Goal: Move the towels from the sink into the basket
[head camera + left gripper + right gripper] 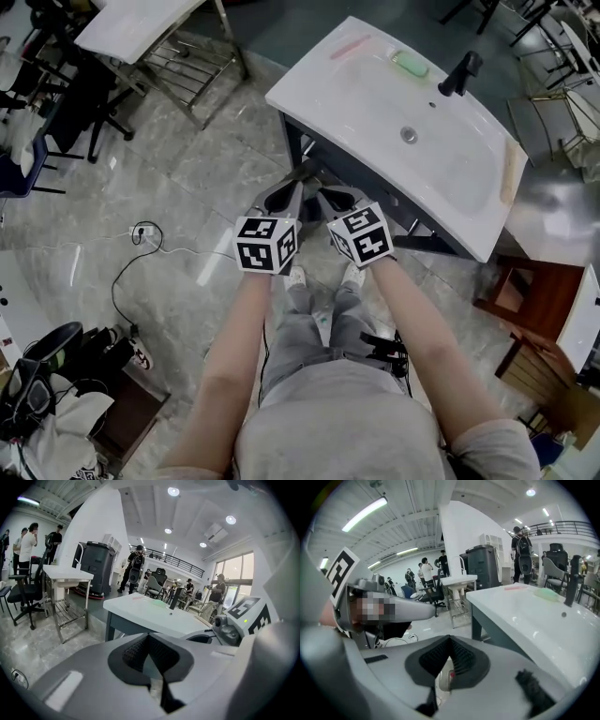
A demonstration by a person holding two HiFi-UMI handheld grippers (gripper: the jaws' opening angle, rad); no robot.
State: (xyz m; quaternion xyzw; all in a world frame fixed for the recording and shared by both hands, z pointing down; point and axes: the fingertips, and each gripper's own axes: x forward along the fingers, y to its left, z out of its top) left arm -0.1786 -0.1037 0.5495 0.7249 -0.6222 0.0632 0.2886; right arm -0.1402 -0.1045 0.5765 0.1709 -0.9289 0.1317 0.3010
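Observation:
The white sink (375, 103) stands ahead of me and to the right, with a black faucet (459, 73) and a drain (409, 135). On its far rim lie a pink towel (350, 47) and a green towel (410, 64); the right gripper view shows them too, the pink towel (514, 587) and the green towel (547, 594). My left gripper (283, 195) and right gripper (335, 199) hover side by side before the sink's near left edge. Both are shut with nothing held: left gripper (148, 641), right gripper (450, 645). No basket is in view.
A metal rack table (150, 28) stands at the back left. A power strip with its cable (142, 231) lies on the floor to my left. A wooden stool (530, 295) is right of the sink. Bags sit at the lower left (47, 394). People (28, 541) stand far off.

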